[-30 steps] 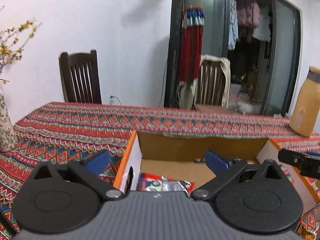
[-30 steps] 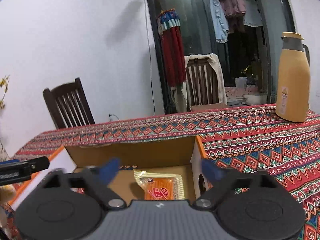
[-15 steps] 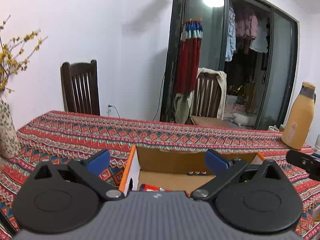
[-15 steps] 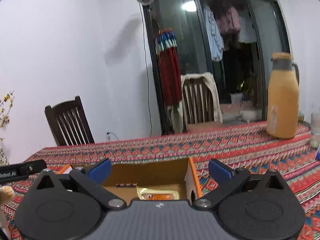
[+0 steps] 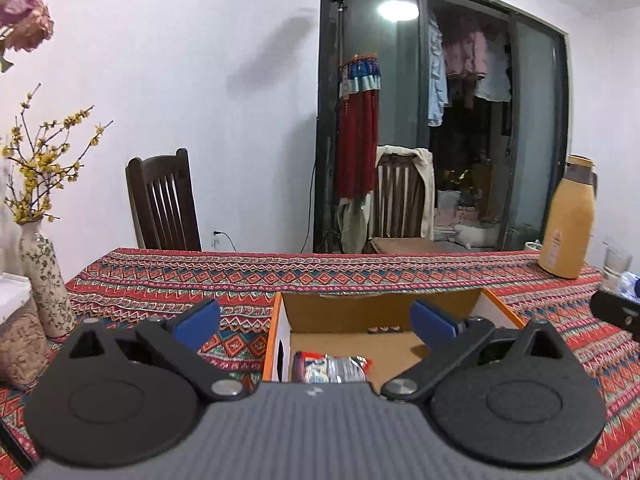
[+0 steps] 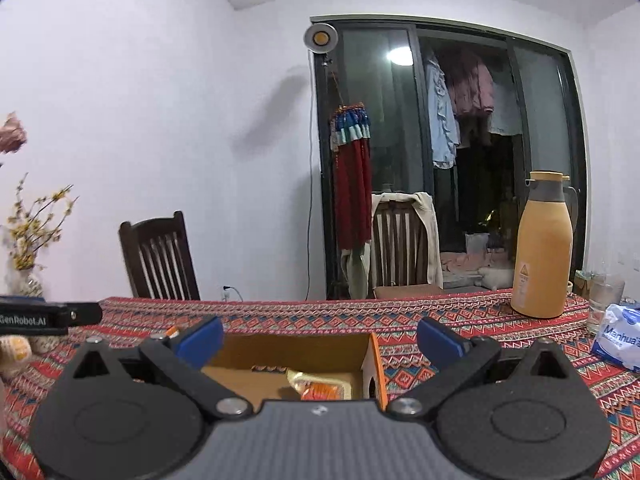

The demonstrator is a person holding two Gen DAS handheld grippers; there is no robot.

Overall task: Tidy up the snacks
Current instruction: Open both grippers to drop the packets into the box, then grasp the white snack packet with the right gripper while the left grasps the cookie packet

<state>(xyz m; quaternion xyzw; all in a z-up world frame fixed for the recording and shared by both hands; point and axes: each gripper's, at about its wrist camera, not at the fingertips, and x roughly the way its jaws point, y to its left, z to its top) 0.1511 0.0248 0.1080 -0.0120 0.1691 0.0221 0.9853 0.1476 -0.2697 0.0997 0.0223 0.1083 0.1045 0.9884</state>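
White walls and a dark sliding glass door stand behind a surface (image 5: 168, 280) covered in a red patterned cloth. At far left, a floral vase (image 5: 42, 276) holds yellow blossom twigs, and a dark wooden chair (image 5: 164, 200) sits behind the cloth.

Left of centre, the left gripper (image 5: 316, 318) hangs with its blue-tipped jaws spread wide and holding nothing. Between them sits an open cardboard box (image 5: 276, 336) with orange edges. A red and silver snack packet (image 5: 330, 366) lies flat in its near left corner, long axis running left to right across the box, as far as the visible part shows.

In the right wrist view, the right gripper (image 6: 318, 338) is likewise spread and empty. An orange snack packet (image 6: 320, 388) lies flat on the box floor toward the right wall, partly hidden by the gripper body; its long axis cannot be told.

Compared with a second ago, both grippers have lifted and pulled back: the box now looks smaller and lower, and less of each packet shows. This suggests both packets have been dropped off and the hands are free to fetch more.

Farther right stand a tall yellow flask (image 6: 542, 248), a clear glass (image 6: 604, 300) and a white and blue pack (image 6: 618, 336) lying on the cloth.
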